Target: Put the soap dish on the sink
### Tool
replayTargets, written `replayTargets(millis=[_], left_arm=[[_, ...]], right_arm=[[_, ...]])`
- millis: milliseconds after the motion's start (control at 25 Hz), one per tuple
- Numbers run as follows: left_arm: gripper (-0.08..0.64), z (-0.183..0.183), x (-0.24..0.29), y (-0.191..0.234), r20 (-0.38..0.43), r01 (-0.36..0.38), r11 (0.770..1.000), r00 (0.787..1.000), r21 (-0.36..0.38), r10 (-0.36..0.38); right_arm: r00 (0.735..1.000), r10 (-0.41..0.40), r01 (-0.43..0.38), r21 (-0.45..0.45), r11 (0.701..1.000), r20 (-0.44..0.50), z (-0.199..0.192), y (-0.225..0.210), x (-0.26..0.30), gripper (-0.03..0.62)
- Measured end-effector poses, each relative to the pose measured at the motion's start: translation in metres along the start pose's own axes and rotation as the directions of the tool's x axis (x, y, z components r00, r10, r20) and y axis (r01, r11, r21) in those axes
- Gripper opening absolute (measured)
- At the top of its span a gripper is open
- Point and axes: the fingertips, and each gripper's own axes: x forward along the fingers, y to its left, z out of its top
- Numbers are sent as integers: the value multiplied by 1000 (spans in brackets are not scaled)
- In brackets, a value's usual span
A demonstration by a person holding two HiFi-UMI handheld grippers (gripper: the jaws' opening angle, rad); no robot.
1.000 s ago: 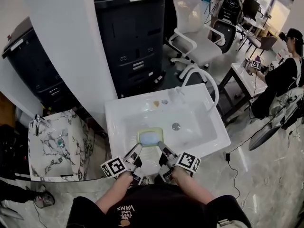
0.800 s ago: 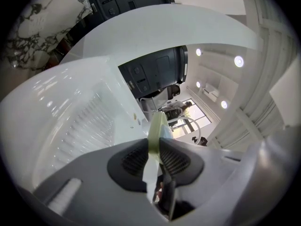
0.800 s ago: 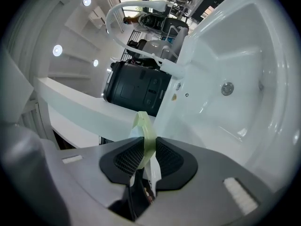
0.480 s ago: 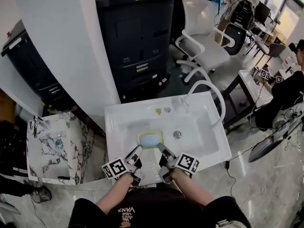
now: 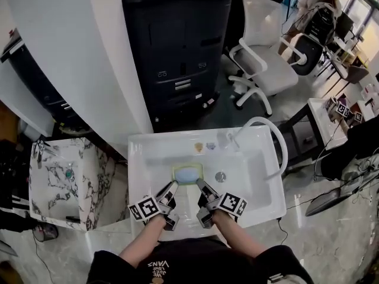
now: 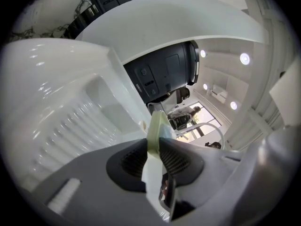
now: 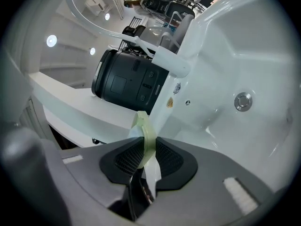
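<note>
Left hand-held gripper (image 5: 170, 188) and right hand-held gripper (image 5: 201, 187) each pinch one side of the pale green soap dish (image 5: 188, 173) over the white sink (image 5: 137, 164).

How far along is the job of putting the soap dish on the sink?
Done: the left gripper and right gripper grip the pale green rectangular soap dish by its rim. In hand: it is held over the white ceramic sink. Left: set it down, let go.
</note>
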Motion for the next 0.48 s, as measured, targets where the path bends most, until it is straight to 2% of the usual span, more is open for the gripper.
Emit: replayTargets(millis=[480], left_arm=[[121, 16, 33, 32, 16, -55, 998, 998, -10, 55]], right_arm=[[999, -22, 23, 9, 1000, -35, 18, -28, 40, 77]])
